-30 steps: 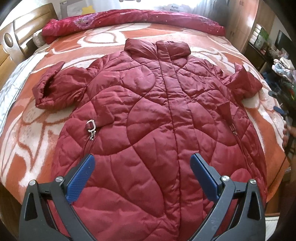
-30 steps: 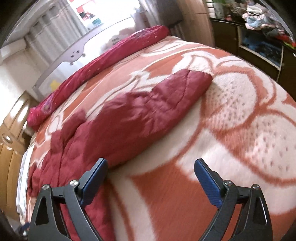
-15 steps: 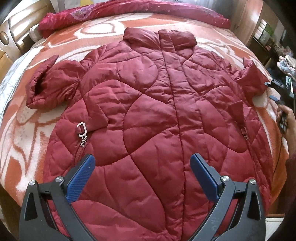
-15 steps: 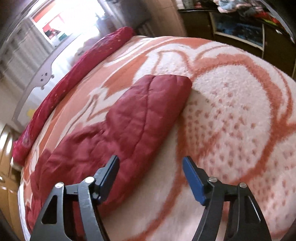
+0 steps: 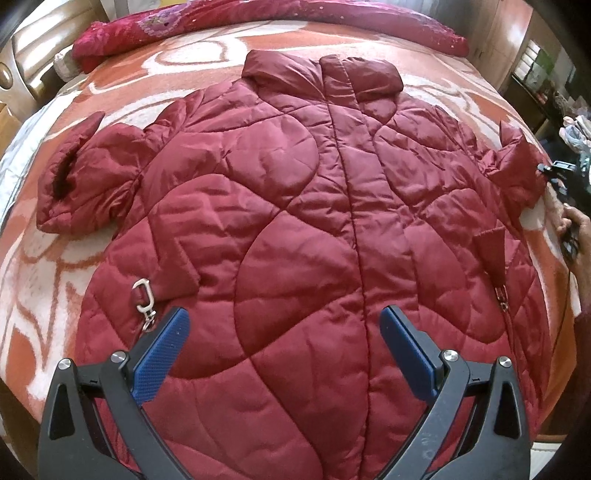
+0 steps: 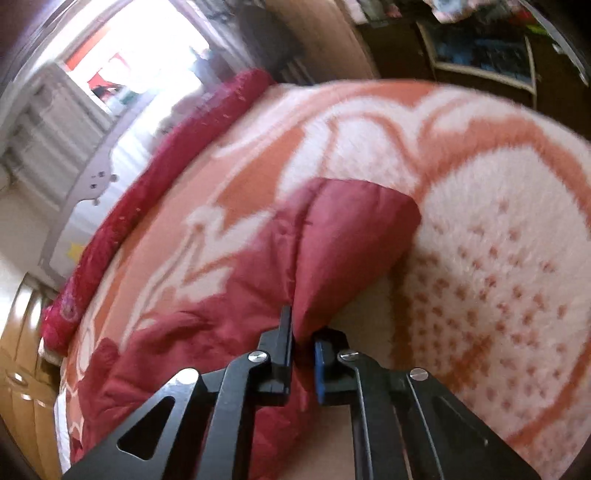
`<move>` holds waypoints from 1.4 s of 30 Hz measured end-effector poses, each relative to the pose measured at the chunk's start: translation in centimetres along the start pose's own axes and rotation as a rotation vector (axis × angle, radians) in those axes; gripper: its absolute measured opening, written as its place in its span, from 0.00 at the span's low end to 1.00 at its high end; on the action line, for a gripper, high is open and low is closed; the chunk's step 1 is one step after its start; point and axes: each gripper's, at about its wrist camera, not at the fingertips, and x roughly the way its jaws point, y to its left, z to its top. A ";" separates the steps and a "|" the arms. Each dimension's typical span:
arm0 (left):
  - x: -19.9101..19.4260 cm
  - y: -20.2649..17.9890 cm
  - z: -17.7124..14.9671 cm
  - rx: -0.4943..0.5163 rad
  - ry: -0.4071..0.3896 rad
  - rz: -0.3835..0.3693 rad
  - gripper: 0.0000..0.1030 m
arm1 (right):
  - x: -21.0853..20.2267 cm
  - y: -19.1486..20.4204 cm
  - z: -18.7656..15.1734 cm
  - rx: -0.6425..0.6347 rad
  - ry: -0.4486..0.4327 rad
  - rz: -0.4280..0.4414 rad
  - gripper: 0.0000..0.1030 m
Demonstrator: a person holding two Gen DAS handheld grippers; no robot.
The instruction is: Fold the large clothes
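Scene: a dark red quilted jacket (image 5: 303, 236) lies flat, front up and zipped, on a bed (image 5: 48, 280) covered by an orange and white patterned blanket; its collar points to the far side, its hem is nearest the left wrist camera.

Sleeves: the left sleeve (image 5: 77, 188) is bunched at the jacket's left edge; the right sleeve (image 6: 332, 258) rests on the blanket at the right edge.

What just changed: half a second ago the right hand-held gripper (image 6: 303, 354) was open, with the right sleeve beside one finger. Its fingers have now drawn together and pinch the sleeve's edge near the cuff. That view is blurred.

Left hand-held gripper (image 5: 282, 354): fingers spread wide, holding nothing, hovering over the lower middle of the jacket, as it did a second ago.

Other details: a metal zip pull (image 5: 144, 299) shows at the near left pocket; a rolled red bedcover (image 5: 258, 18) lies along the far side of the bed.

Meaning for the task: folding seems to be only starting. With the right sleeve gripped, the likely next move is to carry it left across the chest. The padded fabric looks slippery and may spring back.
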 end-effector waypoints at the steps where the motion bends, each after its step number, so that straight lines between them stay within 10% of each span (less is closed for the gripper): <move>1: 0.1 -0.1 0.0 0.002 0.000 -0.004 1.00 | -1.1 0.9 -0.3 -0.025 -0.013 0.031 0.07; 19: -1.8 3.3 0.2 -0.068 -0.045 -0.095 1.00 | -8.5 24.2 -10.1 -0.473 0.077 0.532 0.06; 27: -2.4 8.8 2.2 -0.179 -0.062 -0.196 1.00 | -5.2 32.2 -20.2 -0.706 0.234 0.498 0.06; 32: -0.7 11.8 3.9 -0.269 -0.011 -0.404 1.00 | -4.0 34.2 -26.4 -0.830 0.310 0.455 0.06; 42: 3.9 14.8 7.7 -0.405 0.068 -0.643 1.00 | -4.3 34.9 -31.3 -0.957 0.339 0.408 0.09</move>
